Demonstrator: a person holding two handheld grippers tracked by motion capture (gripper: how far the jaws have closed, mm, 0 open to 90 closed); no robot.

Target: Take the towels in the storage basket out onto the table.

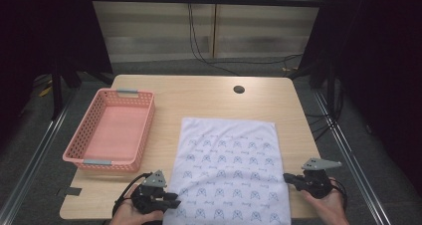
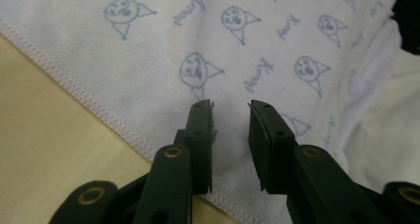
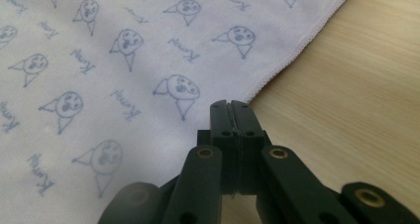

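Left claw (image 1: 171, 201) sits at the near left edge of the cloth (image 1: 231, 170), its jaws parted a little; in the left gripper view they hang over the printed fabric just inside the stitched hem, with nothing pinched between them. Right claw (image 1: 290, 179) is at the cloth's near right edge, and in the right gripper view I see its jaws pressed flat together, tips over the hem where fabric meets wood. I cannot tell whether any cloth is caught between them; from what I see they look shut on nothing.

My left hand (image 1: 130, 212) and right hand (image 1: 331, 205) come in from the bottom of the high view, each wrapped around its tool, with a grey three-cornered plate on top of each.

Between the two claws the cloth lies spread flat on the surface (image 1: 199, 98), white with a repeated blue print of little faces and script. Its near edge runs to the front of the surface, and its far edge stops short of a round hole (image 1: 239, 89) in the wood.

Left of the cloth, apart from it, stands a pink basket (image 1: 144, 130) with a latticed wall and grey handles at its two short ends.
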